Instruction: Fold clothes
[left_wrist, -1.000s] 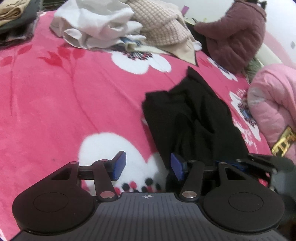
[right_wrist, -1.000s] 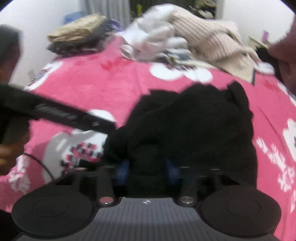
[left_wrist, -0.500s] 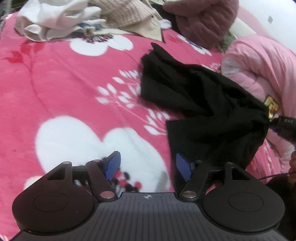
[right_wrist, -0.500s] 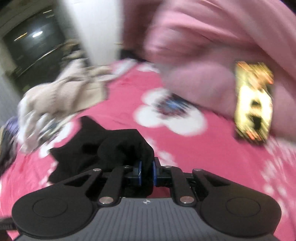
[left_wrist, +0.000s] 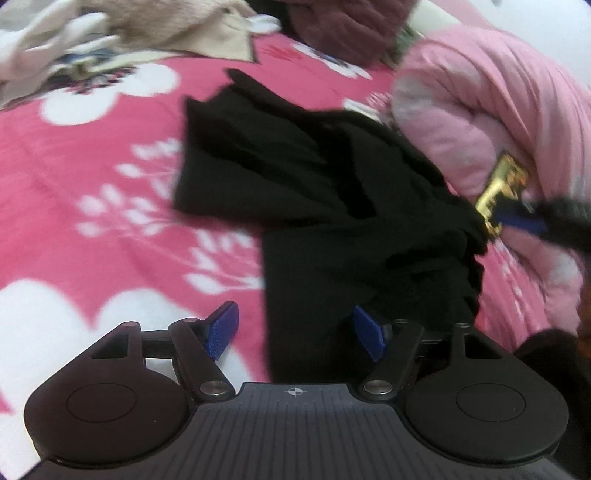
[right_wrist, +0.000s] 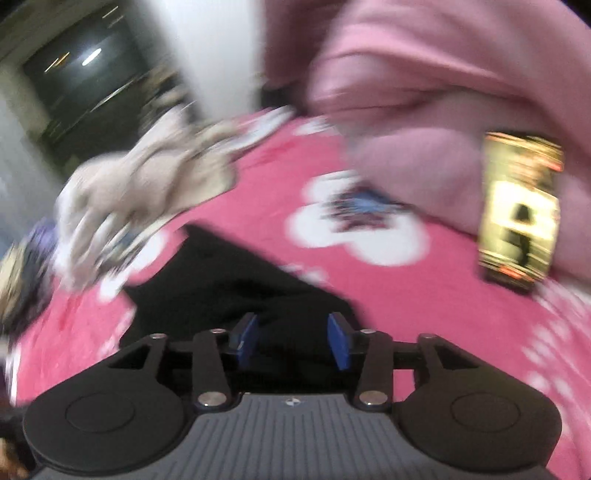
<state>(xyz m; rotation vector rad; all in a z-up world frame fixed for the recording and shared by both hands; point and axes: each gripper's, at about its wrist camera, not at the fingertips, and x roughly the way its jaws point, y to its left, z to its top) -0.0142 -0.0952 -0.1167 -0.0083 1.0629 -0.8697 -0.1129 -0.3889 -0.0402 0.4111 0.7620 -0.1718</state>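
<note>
Garment (left_wrist: 332, 206), black, lies crumpled on the pink blanket (left_wrist: 92, 177), its right end against the pink quilt (left_wrist: 491, 110). No containers in view. Left gripper (left_wrist: 295, 332) angled down over the near edge, jaws spread, cloth between the pads but not pinched. Right gripper (right_wrist: 291, 339): jaws just opened, standing apart, black cloth below them, no grip. Left view alone shows the right gripper's blue pad at the garment's right tip; contact unclear. Right view alone shows a dark screen (right_wrist: 85, 74). Both views blurred.
</note>
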